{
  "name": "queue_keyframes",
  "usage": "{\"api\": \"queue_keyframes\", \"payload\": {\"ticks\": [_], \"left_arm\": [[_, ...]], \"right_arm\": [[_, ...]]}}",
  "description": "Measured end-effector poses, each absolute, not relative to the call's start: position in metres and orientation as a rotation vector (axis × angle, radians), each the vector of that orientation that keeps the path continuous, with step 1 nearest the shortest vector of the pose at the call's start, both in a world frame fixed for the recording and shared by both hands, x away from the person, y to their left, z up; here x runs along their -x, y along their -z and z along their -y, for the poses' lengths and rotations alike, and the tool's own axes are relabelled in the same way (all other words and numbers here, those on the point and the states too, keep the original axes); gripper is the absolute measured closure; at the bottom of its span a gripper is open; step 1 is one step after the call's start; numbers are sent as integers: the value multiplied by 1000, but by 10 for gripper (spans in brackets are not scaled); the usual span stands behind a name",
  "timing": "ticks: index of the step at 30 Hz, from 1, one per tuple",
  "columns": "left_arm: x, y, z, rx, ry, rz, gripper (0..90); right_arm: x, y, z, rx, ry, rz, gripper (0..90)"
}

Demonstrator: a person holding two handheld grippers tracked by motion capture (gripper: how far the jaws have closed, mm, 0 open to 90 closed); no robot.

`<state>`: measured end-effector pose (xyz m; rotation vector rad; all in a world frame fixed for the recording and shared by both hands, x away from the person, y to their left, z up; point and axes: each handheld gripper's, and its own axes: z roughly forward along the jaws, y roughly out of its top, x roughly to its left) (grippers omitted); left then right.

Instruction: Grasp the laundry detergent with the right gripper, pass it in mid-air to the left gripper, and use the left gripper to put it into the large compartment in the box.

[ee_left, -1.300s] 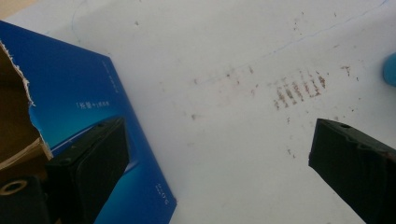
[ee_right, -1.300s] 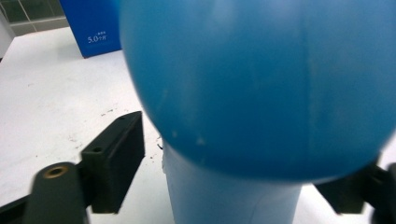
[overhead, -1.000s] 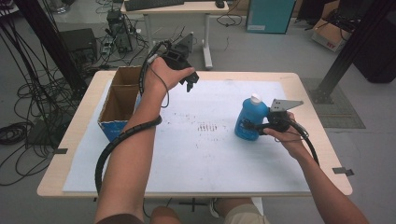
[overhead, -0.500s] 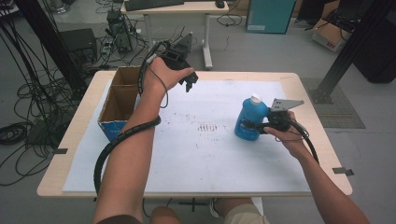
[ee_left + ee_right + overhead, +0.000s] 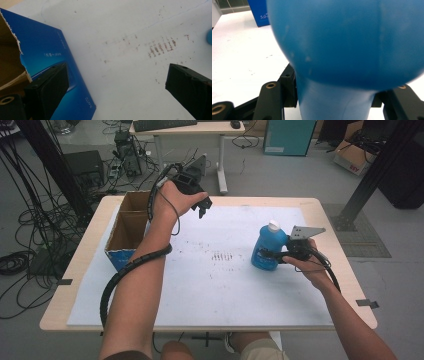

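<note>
Two black jaws of the right gripper (image 5: 270, 254) press on the narrow waist of a blue plastic bottle (image 5: 265, 249), having just closed the last bit onto it; in the right gripper view that smooth, glossy body (image 5: 342, 42) bulges round above the pinched neck-like part. The bottle stands upright on the right half of the bench (image 5: 200, 270), its white cap (image 5: 273, 225) on top, and a flat grey three-cornered plate sits on the gripper behind it.

Held above the far left part of the bench, the left gripper (image 5: 202, 209) has its jaws spread wide with nothing between them; its own view looks down past the two blocky matte jaws at bare surface.

A white sheet (image 5: 120, 82) covers the bench, smooth but speckled with small rusty-brown marks (image 5: 161, 46), some in a short row of strokes near the middle. At the left edge stands an open cardboard box (image 5: 127, 227), brown and raw inside with a torn rim, glossy blue outside (image 5: 50, 55), divided into two compartments.
</note>
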<state>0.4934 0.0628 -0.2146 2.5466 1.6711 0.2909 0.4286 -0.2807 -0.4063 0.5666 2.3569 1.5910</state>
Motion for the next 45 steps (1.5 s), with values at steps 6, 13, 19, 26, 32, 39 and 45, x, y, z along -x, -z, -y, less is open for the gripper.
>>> {"api": "queue_keyframes", "payload": {"ticks": [6,13,19,26,32,39,45], "left_arm": [[-492,212,-64,-2539,-292,-1675,55],[-492,210,-64,-2537,-296,-1670,55],[-492,208,-62,-2532,-299,-1672,55],[-490,205,-60,-2537,-315,-1671,55],[-489,204,-59,-2539,-320,-1670,55],[-490,204,-61,-2527,-321,-1676,55],[-492,207,-62,-2531,-313,-1680,55]], "right_arm": [[-429,406,280,-570,-1585,-2363,423],[-429,405,280,-572,-1579,-2366,424],[-428,405,280,-581,-1581,-2362,429],[-428,405,280,-597,-1581,-2362,434],[-428,405,280,-596,-1581,-2361,438],[-428,405,280,-595,-1578,-2364,440],[-428,405,280,-596,-1579,-2369,442]]}}
